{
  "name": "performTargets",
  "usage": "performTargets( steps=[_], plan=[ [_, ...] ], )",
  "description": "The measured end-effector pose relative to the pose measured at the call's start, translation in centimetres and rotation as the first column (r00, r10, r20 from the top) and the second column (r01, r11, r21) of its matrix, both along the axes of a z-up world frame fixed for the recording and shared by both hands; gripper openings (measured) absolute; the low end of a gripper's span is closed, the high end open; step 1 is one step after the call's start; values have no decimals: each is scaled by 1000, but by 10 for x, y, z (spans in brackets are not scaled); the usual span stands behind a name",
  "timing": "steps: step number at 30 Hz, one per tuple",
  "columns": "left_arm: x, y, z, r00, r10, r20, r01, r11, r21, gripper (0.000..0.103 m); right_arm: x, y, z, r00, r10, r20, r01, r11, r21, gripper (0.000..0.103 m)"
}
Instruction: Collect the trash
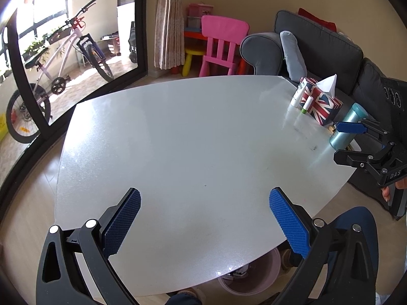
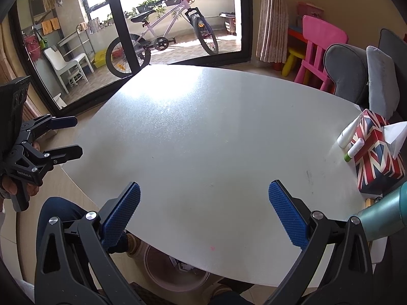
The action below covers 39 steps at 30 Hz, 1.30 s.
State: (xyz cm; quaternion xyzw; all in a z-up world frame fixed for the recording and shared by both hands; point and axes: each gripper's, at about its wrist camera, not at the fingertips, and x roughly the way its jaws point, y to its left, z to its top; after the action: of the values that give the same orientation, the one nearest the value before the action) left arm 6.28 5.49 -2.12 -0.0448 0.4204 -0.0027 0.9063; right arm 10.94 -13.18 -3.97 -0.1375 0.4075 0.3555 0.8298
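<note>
Though poised low over the pale grey speckled surface (image 1: 178, 127), grip nothing: left gripper (image 1: 203, 198) spread wide, right gripper (image 2: 203, 193) spread just as wide, blue ribbed pads bare on both.

Looks like the searching step, or the close of the job. No loose scrap in view ahead of either gripper, only faint dark smudges ahead and to the right of the right gripper, and a tiny pink speck just below it, too small to tell whether mark or crumb.

Trash itself: white crumpled scraps (image 2: 182, 265) already down in the round pale pink translucent plastic bin (image 2: 157, 272), on the floor below and slightly behind the right gripper, half tucked under the near edge of the surface. Stands upright, mouth up; round, so no long axis across, only the vertical one. Scraps too small and too hidden to give a direction or a long axis.

Off to the right of the right gripper, and probably not trash: Union Jack cardboard tissue box (image 2: 376, 157) with a white tissue sticking up, two white plastic tubes (image 2: 346, 134) touching its near-left side, a teal metal bottle (image 2: 381, 221) lying right beside the right finger.

Next move, as a guess: sweep both cameras along the edges and the floor for leftovers; keep jaws open; check the pink speck; if nothing turns up, count the collecting as finished.
</note>
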Motion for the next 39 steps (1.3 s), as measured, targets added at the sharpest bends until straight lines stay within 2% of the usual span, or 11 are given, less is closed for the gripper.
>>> performTargets(
  steps=[39],
  plan=[
    [4, -3, 1, 1000, -13, -5, 13, 1000, -2, 97, 1, -1, 0, 1000, -3, 3, 3, 1000, -2, 99]
  ],
)
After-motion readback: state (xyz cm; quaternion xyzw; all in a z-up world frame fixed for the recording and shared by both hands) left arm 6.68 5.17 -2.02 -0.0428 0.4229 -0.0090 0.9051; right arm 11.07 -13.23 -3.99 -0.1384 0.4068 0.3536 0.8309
